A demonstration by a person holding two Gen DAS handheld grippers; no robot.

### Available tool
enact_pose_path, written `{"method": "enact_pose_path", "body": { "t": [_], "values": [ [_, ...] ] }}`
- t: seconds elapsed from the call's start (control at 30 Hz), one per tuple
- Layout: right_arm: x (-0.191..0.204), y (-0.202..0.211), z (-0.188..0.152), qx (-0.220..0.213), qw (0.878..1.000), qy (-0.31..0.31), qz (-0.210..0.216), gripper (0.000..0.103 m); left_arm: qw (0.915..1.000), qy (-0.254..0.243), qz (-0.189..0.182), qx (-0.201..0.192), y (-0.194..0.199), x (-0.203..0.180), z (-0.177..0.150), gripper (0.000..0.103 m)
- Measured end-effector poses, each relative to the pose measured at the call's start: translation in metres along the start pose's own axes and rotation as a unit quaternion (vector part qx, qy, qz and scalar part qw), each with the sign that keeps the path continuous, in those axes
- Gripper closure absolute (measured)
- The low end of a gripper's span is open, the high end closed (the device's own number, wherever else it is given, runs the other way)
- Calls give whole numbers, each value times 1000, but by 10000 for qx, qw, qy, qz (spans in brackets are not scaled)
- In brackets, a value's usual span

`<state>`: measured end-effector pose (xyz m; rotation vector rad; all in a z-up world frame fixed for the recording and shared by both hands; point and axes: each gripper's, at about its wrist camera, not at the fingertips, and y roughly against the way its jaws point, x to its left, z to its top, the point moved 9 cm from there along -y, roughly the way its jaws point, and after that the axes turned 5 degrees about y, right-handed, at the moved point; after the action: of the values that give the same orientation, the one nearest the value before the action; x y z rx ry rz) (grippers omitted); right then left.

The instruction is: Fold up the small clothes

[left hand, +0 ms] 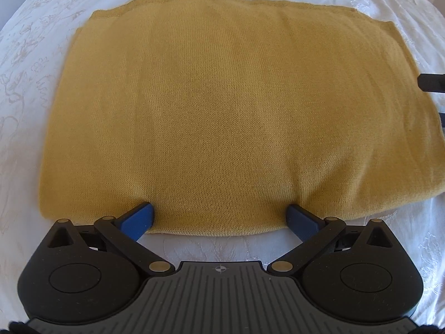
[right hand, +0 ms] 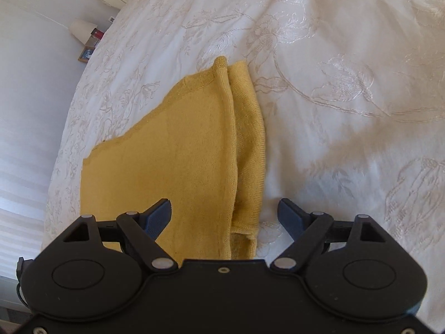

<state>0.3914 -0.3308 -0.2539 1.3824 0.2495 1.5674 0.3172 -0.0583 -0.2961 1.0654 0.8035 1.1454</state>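
The folded sweater (left hand: 222, 105) lies flat on the bedspread (left hand: 33, 55), its near edge sitting between the left gripper (left hand: 219, 217) jaws. In the right gripper (right hand: 224, 214) view, its side edge runs between those jaws, bedspread off right.

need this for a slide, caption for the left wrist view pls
Open left gripper straddling the near edge of a folded mustard-yellow knit garment on a white embroidered bedspread.

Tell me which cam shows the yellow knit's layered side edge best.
Right wrist: the yellow knit's stacked side edge runs up mid-frame, layers distinct. Left wrist shows mainly its flat top, edges thin at the margins.
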Motion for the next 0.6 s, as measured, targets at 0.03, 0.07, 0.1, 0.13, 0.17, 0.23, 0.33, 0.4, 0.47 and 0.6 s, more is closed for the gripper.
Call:
{"method": "enact_pose_path", "body": {
  "t": [0.03,0.07,0.1,0.13,0.17,0.23,0.33,0.4,0.47,0.6],
  "values": [
    [0,-2,1,0,9999,-39,134,17,10000,2,1,9,0,0,0,0],
    [2,-5,3,7,9995,-88,309,17,10000,5,3,20,1,1,1,0],
    [4,-8,4,32,9988,-126,475,17,10000,0,6,31,1,1,2,0],
    [6,-12,6,62,9981,-130,593,17,10000,-1,10,44,1,1,2,0],
    [8,-17,8,80,9976,-89,685,16,10000,-1,14,58,1,1,3,0],
    [12,-25,11,95,9964,-28,844,14,10000,4,20,89,1,2,3,0],
    [19,-33,15,93,9932,-49,1157,0,9999,11,37,120,0,2,5,0],
    [22,-37,17,100,9929,25,1185,0,9999,22,52,125,0,2,7,0],
    [23,-37,17,98,9928,85,1187,0,9999,28,64,118,-1,3,8,0],
    [23,-34,16,63,9925,87,1214,0,9999,31,91,105,1,2,7,0]
  ]
}}
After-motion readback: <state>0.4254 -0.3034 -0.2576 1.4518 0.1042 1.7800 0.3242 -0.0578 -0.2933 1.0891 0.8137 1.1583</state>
